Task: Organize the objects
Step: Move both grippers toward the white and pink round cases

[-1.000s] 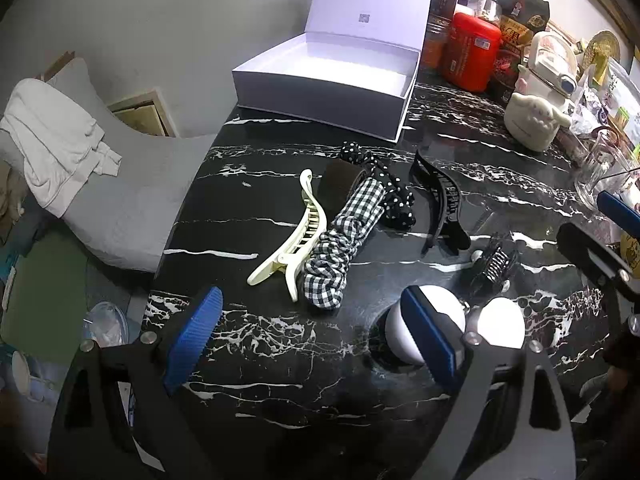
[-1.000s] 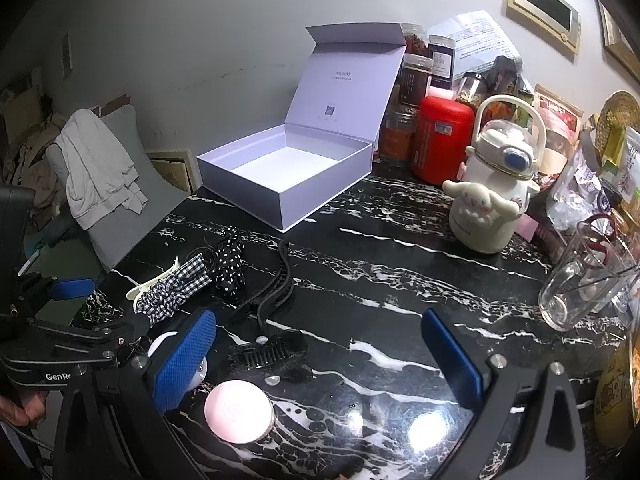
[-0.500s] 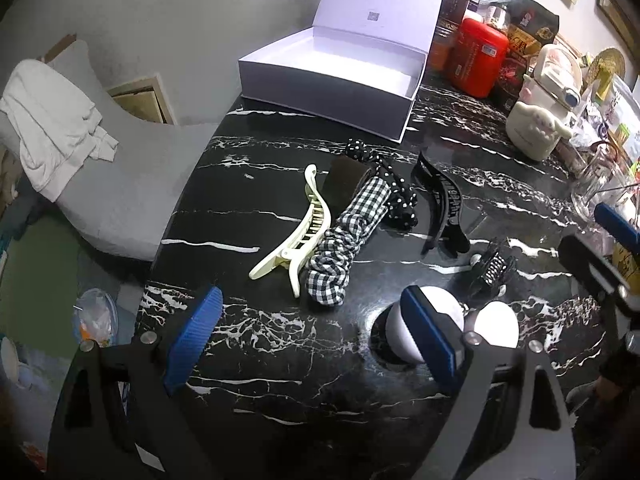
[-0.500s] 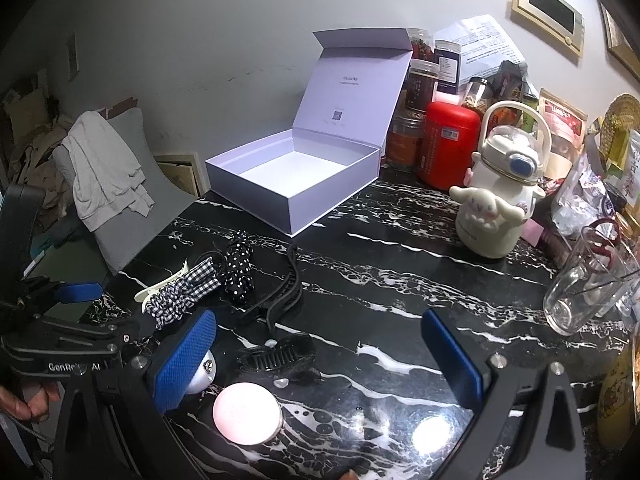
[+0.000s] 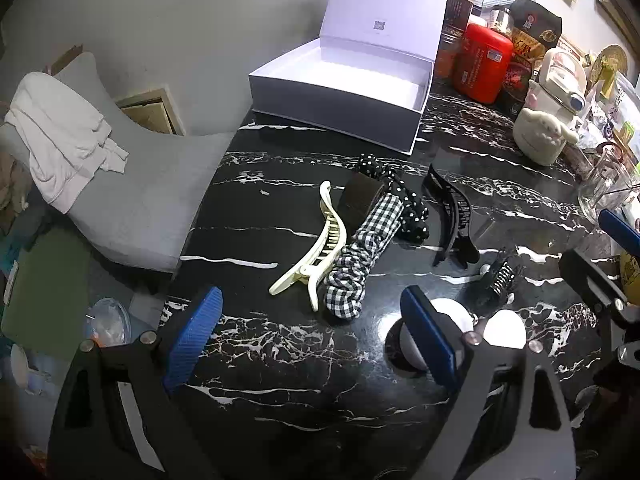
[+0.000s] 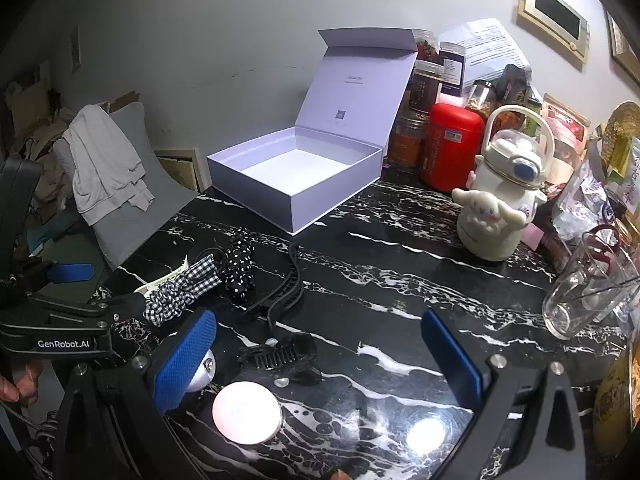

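Observation:
Hair accessories lie on the black marble table (image 5: 280, 360): a cream claw clip (image 5: 316, 250), a gingham scrunchie (image 5: 362, 256), a polka-dot scrunchie (image 5: 404, 196), a brown piece (image 5: 360, 196), a long black clip (image 5: 450, 216), a small black claw clip (image 5: 500, 276) and two white round items (image 5: 504, 322). An open white box (image 5: 340, 80) stands empty at the back. My left gripper (image 5: 316, 332) is open just short of the gingham scrunchie. My right gripper (image 6: 316, 354) is open over the small black clip (image 6: 280, 354) and a pink-white round item (image 6: 247, 414).
Jars, a red canister (image 6: 452, 152), a cream character bottle (image 6: 500, 204) and a glass cup (image 6: 584, 300) crowd the back right. A grey chair with white cloth (image 5: 64, 132) stands left of the table. A hand (image 6: 16, 384) holds the left gripper's handle.
Both views have pulled slightly nearer and higher over the table; the box sits lower in frame. No object has moved and both grippers stay open.

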`<state>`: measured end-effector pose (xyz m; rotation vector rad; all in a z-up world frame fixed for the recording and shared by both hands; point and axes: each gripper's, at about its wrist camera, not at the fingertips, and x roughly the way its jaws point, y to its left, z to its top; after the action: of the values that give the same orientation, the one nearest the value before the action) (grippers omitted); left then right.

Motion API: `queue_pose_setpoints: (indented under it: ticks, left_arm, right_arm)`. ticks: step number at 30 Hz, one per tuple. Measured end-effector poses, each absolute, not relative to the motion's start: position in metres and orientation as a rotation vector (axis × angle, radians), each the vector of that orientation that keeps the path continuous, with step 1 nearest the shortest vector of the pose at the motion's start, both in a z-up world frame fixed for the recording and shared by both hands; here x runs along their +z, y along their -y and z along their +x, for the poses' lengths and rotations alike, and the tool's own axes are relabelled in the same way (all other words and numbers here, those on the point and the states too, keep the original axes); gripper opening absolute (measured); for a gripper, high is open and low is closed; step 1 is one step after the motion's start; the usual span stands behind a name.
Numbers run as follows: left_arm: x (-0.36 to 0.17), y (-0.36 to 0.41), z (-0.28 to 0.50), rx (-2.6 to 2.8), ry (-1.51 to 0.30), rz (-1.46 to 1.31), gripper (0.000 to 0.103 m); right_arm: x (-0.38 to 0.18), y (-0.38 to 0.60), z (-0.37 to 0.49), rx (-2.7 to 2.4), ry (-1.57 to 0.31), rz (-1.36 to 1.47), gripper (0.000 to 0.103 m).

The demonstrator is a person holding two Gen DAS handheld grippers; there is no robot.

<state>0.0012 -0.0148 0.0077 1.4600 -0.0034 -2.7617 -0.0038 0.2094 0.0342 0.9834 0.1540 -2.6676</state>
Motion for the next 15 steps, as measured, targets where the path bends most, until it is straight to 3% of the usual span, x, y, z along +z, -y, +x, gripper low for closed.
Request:
queue_pose_setpoints:
  ticks: [15]
  left_arm:
    - [0.0037,0.0116,-0.0002,-2.785,-0.023,1.476,0.091]
  right_arm:
    - [0.0261,-0.2066,-0.0103,-2.634,-0.129,1.036,0.103]
